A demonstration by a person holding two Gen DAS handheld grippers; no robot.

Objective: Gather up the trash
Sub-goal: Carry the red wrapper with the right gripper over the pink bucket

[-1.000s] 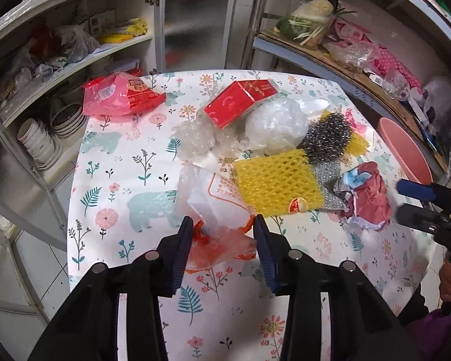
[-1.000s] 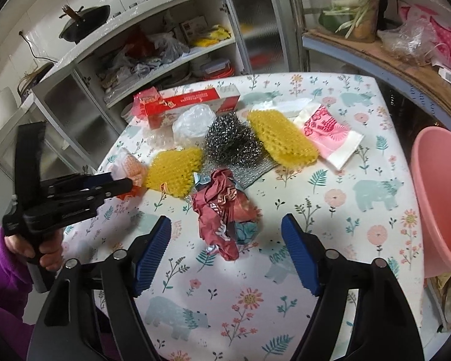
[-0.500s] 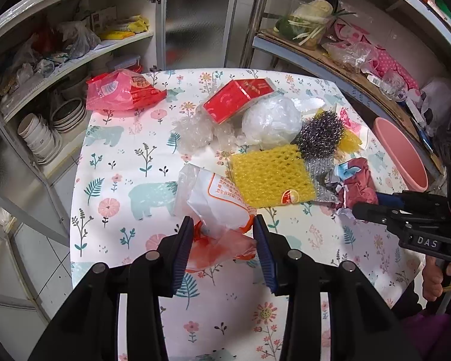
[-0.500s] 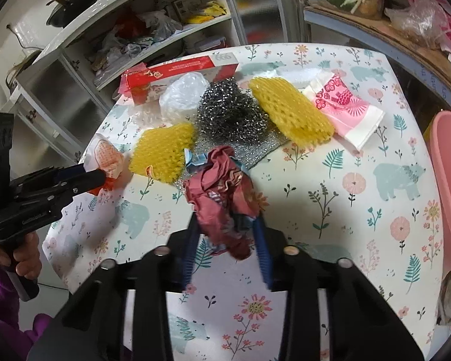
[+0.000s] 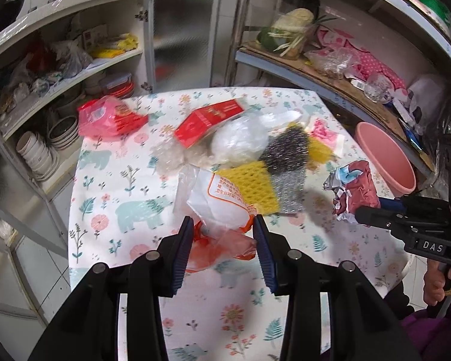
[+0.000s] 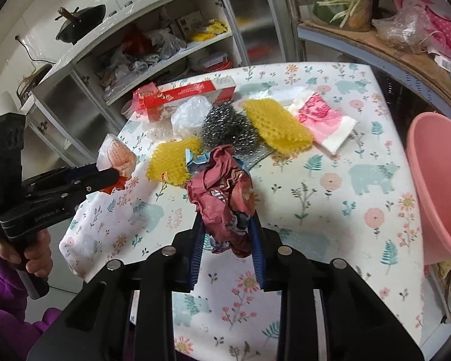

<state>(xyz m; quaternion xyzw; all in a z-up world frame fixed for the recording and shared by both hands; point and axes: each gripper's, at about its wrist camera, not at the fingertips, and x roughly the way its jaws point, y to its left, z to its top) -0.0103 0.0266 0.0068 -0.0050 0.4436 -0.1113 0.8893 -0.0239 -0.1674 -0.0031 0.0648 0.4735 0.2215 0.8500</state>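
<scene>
A: Trash status: a crumpled maroon wrapper [image 6: 225, 201] is pinched between the fingers of the right gripper [image 6: 227, 245], at 6 o'clock of the loose pile on the floral surface [image 6: 330, 216]. The left gripper [image 5: 222, 248] is clamped on a white-and-orange plastic bag [image 5: 218, 210]. Both items appear raised off the surface.

B: Procedure for the step in hand?

A: Judged as transport to the pink basin [image 6: 436, 186], at 3 o'clock of the surface. Keep both grips firm; the wrapper is springy foil and the bag is slack film, so either could slip. Carry each load clear of the steel-wool scourer [image 6: 228, 129] and the yellow foam nets [image 6: 276, 126], which snag easily. Release only once over the basin rim.

B: Changes against one second ago?

A: The right fingers were then spread wide with the wrapper lying between them on the surface; they have just been closing and now press on it. The left fingers already gripped the bag at the same width. The left view now shows the surface from slightly higher, and the wrapper has left its spot beside the silver scouring pad [image 5: 288, 186].
</scene>
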